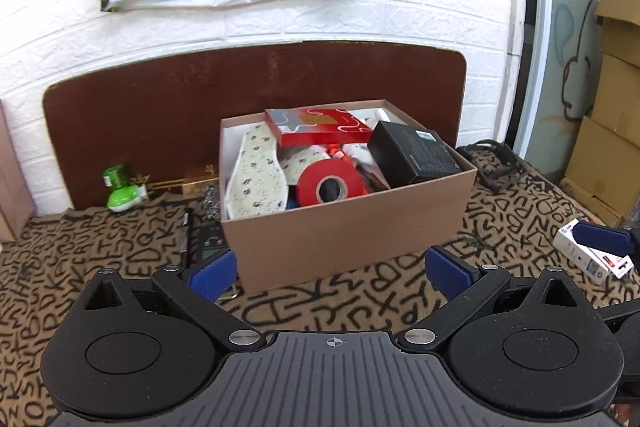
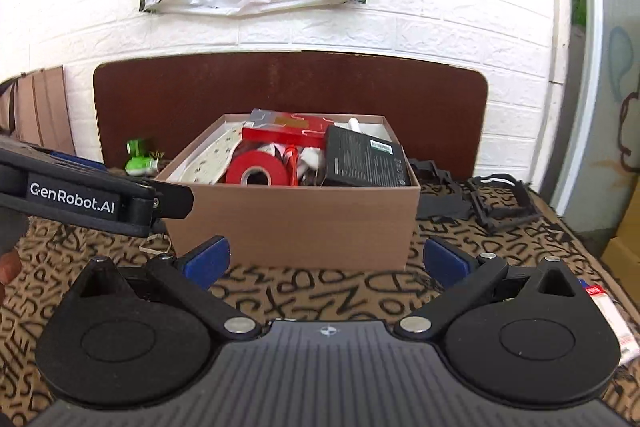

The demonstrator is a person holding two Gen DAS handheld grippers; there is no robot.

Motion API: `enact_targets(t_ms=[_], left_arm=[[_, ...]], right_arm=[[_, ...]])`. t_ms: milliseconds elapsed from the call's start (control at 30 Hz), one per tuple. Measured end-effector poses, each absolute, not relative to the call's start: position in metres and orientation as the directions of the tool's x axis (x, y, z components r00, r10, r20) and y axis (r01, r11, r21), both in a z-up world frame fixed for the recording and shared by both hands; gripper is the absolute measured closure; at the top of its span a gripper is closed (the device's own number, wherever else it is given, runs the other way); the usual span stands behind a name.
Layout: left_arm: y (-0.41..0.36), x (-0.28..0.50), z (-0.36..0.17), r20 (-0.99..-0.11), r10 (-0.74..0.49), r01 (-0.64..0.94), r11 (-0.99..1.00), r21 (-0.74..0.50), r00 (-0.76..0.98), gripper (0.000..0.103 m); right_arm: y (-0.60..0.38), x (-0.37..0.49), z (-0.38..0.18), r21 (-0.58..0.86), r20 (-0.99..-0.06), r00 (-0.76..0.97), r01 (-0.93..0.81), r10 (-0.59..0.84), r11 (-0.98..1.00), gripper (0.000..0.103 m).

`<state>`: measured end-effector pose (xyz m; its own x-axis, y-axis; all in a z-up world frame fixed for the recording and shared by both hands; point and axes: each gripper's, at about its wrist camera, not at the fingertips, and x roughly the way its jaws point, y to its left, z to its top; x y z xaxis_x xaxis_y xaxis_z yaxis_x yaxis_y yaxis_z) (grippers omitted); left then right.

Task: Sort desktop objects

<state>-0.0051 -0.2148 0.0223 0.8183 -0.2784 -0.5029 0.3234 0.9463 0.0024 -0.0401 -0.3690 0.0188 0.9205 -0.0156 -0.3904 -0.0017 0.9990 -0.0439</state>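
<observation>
An open brown cardboard box (image 1: pixel 348 239) stands on the patterned tablecloth, straight ahead in both views. It holds a red tape roll (image 1: pixel 330 185), a flat red box (image 1: pixel 320 127), a black box (image 1: pixel 416 153) and floral insoles (image 1: pixel 256 175). My left gripper (image 1: pixel 331 273) is open in front of the box (image 2: pixel 292 223), with nothing between its blue pads. My right gripper (image 2: pixel 326 261) is also open and empty, a little short of the box's front wall. Its blue finger (image 1: pixel 604 237) shows at the right edge of the left wrist view.
A green gadget (image 1: pixel 122 189), a pen (image 1: pixel 185 231) and a dark device (image 1: pixel 210 245) lie left of the box. Black frames (image 2: pixel 504 201) lie to its right, and a small white carton (image 1: pixel 592 259) sits near the table's right edge. A brown board leans on the wall behind.
</observation>
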Motion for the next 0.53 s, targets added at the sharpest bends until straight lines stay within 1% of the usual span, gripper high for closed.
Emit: enact_targets(t_ms=[200,533], left_arm=[[-0.21,-0.023,0.028,-0.496,-0.278,0.317,0.948,-0.005,0.823,0.0],[-0.209,-0.034,0.03,-0.486,-0.291,0.332,0.943,-0.003,0.824,0.0]], right_arm=[[-0.36,-0.062,0.024,-0.034,-0.375,0.927,0.014,-0.026,0.999,0.001],[-0.357,-0.071,0.025,-0.024,-0.37,0.928,0.034,-0.04,0.999,0.001]])
